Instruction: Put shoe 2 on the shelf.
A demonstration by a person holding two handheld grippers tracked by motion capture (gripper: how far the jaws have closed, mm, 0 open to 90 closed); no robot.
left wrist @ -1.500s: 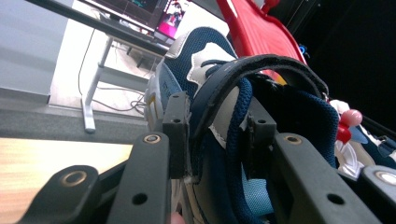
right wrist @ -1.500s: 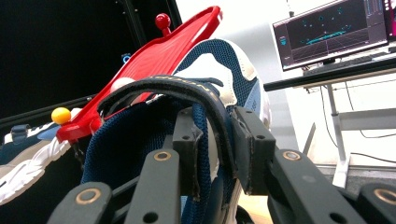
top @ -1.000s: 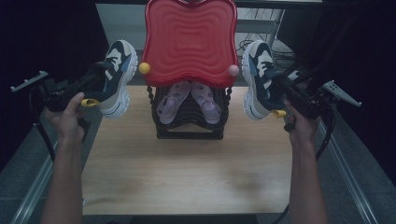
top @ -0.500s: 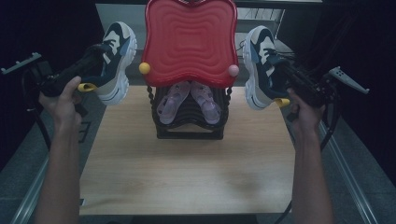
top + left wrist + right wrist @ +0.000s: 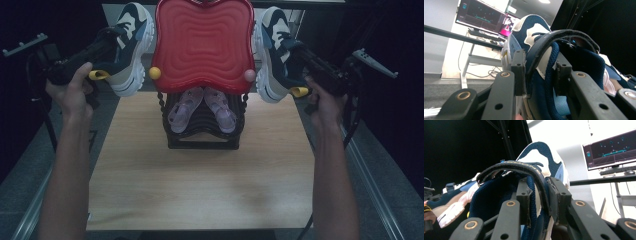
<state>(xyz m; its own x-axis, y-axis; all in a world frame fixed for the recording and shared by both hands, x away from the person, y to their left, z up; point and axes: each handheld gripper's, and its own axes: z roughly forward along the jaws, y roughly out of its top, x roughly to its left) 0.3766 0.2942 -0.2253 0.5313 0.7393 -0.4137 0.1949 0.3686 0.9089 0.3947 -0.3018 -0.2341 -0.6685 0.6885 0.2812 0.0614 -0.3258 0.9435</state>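
Rack (image 5: 202, 140) (sandals (image 5: 202, 105) inside) between raised sneakers (image 5: 127, 47), tray (image 5: 202, 45) atop

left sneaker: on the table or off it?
Off it. The left gripper holds the left sneaker in the air beside the red rack top, its fingers clamped on the heel collar.

Both forearms reach up from the near edge, spread wide apart. The left hand (image 5: 75, 92) lifts the left gripper (image 5: 107, 42) far left, jaws clamped on a sneaker collar; the right hand (image 5: 322, 100) raises the right gripper (image 5: 295, 50) far right, likewise clamped.
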